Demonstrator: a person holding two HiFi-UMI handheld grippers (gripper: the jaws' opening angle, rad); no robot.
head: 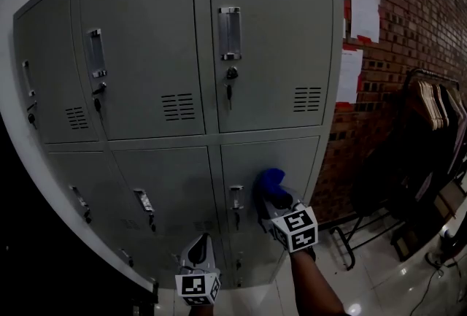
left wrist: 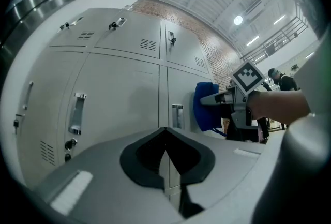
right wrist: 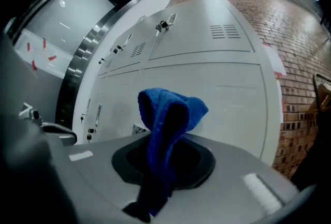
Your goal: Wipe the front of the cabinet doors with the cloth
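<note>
The grey metal cabinet (head: pixel 153 37) fills the head view, with two rows of doors. A blue cloth (head: pixel 271 177) is pressed against the lower right door (head: pixel 292 161), just right of its handle (head: pixel 236 196). My right gripper (head: pixel 270 198) is shut on the cloth; in the right gripper view the blue cloth (right wrist: pixel 168 114) sticks up out of the jaws toward the door. My left gripper (head: pixel 201 241) hangs lower and to the left, shut, with nothing in it and off the doors. From the left gripper view, the cloth (left wrist: pixel 206 106) and right gripper (left wrist: pixel 227 100) show against the door.
A brick wall (head: pixel 387 88) with pinned papers (head: pixel 365 12) runs right of the cabinet. A clothes rack with hangers (head: pixel 434 106) stands at the far right. Glossy floor tiles (head: pixel 379 285) lie below, with a cable (head: pixel 427 293) on them.
</note>
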